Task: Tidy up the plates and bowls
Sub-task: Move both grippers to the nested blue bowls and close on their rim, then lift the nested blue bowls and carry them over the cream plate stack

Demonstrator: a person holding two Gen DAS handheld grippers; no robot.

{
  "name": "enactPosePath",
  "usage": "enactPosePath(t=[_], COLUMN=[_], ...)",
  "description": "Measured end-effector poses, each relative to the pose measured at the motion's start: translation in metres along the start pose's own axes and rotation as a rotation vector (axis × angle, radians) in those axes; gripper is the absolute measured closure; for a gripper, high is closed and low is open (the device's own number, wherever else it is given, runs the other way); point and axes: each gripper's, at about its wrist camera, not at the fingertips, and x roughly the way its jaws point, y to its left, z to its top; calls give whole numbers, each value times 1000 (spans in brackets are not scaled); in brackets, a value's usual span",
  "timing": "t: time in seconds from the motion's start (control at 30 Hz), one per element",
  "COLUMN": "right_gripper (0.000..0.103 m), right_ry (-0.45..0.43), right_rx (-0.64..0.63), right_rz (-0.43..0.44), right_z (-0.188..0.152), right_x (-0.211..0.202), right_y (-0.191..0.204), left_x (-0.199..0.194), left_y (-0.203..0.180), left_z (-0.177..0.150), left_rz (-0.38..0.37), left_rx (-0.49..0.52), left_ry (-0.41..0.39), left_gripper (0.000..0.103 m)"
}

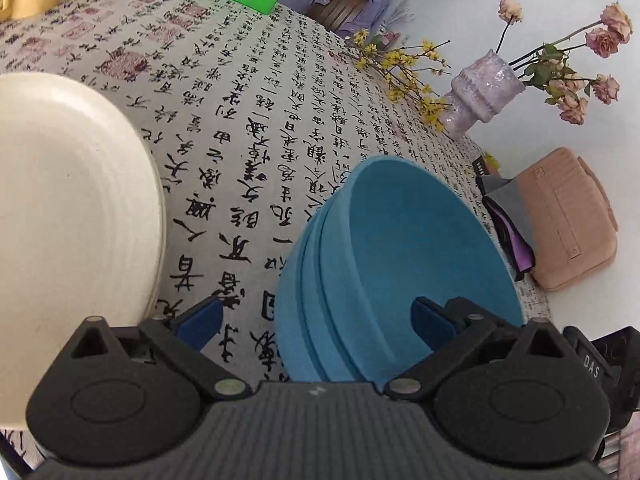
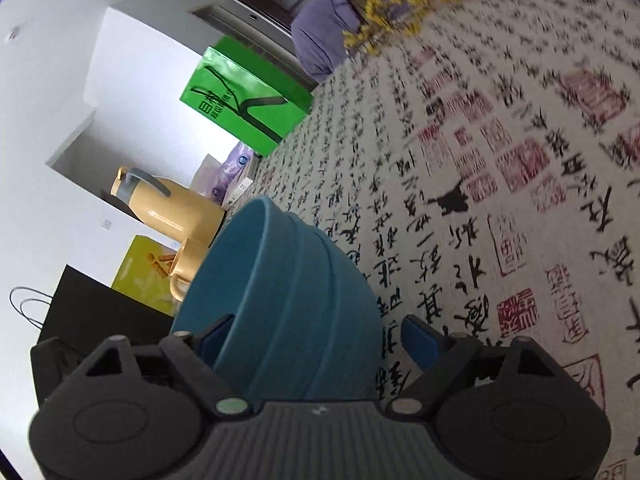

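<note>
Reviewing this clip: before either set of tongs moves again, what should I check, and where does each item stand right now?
1. Left tongs straddle the blue bowl's wall, one finger inside and one outside: ok.
2. Left tongs closed on that wall: not ok, a wide gap remains.
3. Right tongs straddle a blue bowl wall in the same way: ok.
4. Right tongs gripping: not ok, open.
5. Both views show the same bowl: cannot tell.
6. Cream plate apart from the blue bowl, with bare tablecloth between them: ok.
</note>
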Motion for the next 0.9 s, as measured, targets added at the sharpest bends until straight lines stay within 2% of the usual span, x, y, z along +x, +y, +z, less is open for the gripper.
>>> enactPosePath(t=[0.03, 0.07, 0.1, 0.13, 0.27, 0.4, 0.43, 0.9], right_gripper=[25, 26, 28, 36, 42, 62, 68, 68], right_ry=[10, 15, 17, 19, 26, 21, 18, -20], right_rx=[9, 16, 12, 3, -11, -44, -50, -57], right_rz=[20, 25, 21, 9, -7, -49, -63, -100], right_z=[1, 1, 2, 3, 8, 11, 12, 11], right_x=[2, 3, 3, 4, 4, 2, 2, -12], right_y=[-1, -1, -1, 0, -1, 1, 2, 5], left_x=[0, 1, 3, 4, 6, 6, 5, 5], left_y=[-3, -4, -6, -8, -6, -6, -8, -17], left_z=[1, 2, 3, 2, 2, 3, 3, 2], left_rz=[-2, -26, -36, -26, -31, -20, -17, -32], left_rx=[16, 25, 19, 27, 2, -7, 3, 23], left_ry=[-4, 8, 29, 29, 42, 42, 38, 29], left_gripper=[23, 32, 34, 34, 37, 51, 51, 52])
